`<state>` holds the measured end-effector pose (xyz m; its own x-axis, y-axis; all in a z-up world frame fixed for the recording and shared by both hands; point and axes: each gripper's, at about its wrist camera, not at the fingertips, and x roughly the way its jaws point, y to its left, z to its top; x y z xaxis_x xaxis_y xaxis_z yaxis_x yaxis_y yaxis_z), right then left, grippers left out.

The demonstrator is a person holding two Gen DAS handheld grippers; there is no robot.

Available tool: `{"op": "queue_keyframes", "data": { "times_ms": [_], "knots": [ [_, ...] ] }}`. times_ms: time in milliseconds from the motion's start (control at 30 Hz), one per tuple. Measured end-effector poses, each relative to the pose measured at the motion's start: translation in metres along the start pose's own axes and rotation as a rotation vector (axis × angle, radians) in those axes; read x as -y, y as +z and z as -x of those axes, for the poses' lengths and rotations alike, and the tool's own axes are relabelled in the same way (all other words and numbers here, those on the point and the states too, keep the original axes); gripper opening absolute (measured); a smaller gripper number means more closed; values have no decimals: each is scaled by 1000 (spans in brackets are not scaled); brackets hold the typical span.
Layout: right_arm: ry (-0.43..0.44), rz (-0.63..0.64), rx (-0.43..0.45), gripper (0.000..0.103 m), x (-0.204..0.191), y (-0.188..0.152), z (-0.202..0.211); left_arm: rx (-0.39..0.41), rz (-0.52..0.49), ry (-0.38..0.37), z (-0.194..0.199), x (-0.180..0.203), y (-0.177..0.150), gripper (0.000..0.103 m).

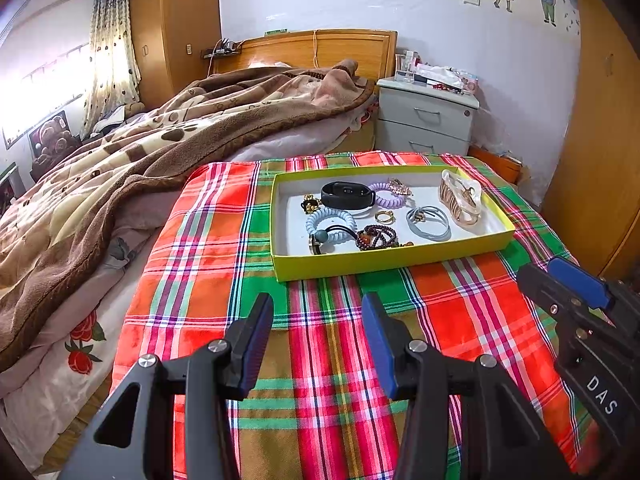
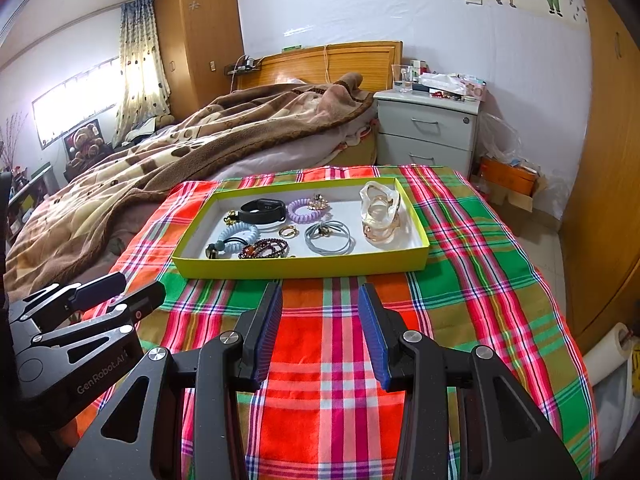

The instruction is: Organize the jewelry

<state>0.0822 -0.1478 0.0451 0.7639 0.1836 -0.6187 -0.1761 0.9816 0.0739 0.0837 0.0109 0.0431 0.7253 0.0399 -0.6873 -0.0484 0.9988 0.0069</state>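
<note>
You've got both claws hanging over the near end of the plaid tablecloth (image 2: 340,340), short of the yellow-green tray (image 2: 304,269), and neither is carrying a thing: the right claw (image 2: 320,332) is spread with only cloth between its blue pads, and the left claw (image 1: 318,344) stands just as wide and just as bare. By the look of it you're parked, with no piece singled out yet, so this reads as a pause at one end of the sorting rather than the middle of a pick. Everything to be organized sits inside that tray: the black fitness band (image 2: 264,210) at the back left, the lilac coil hair tie (image 2: 301,210) beside it, the pale blue coil tie (image 2: 239,235) touching the dark bead bracelet (image 2: 266,248) near the front wall, the small gold ring (image 2: 289,232) in the middle, the grey hair bands (image 2: 329,237), and the big clear hair claw clip (image 2: 379,212) at the right end. If you go in next, you'll need to clear the tray's front wall and come down from above; the ring lies flat and small, so a narrow pinch suits it. Watch the blue tie and the beads, they overlap and may drag together. The brown blanket (image 2: 168,160) on the bed and the grey nightstand (image 2: 428,132) stay well clear.
</note>
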Motion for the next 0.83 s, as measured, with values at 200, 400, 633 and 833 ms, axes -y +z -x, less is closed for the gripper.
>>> {"op": "queue_keyframes", "data": {
  "times_ms": [200,400,633,833],
  "knots": [
    [-1,2,0,40,0,0,0,2,-2,0,-1,1,0,48],
    [-1,3,-1,40,0,0,0,5,-1,-6,-1,2,0,48],
    [-3,2,-1,40,0,-1,0,6,2,6,-1,0,-1,48],
    [-4,2,-1,40,0,-2,0,4,-7,11,-2,1,-2,48]
  ]
}}
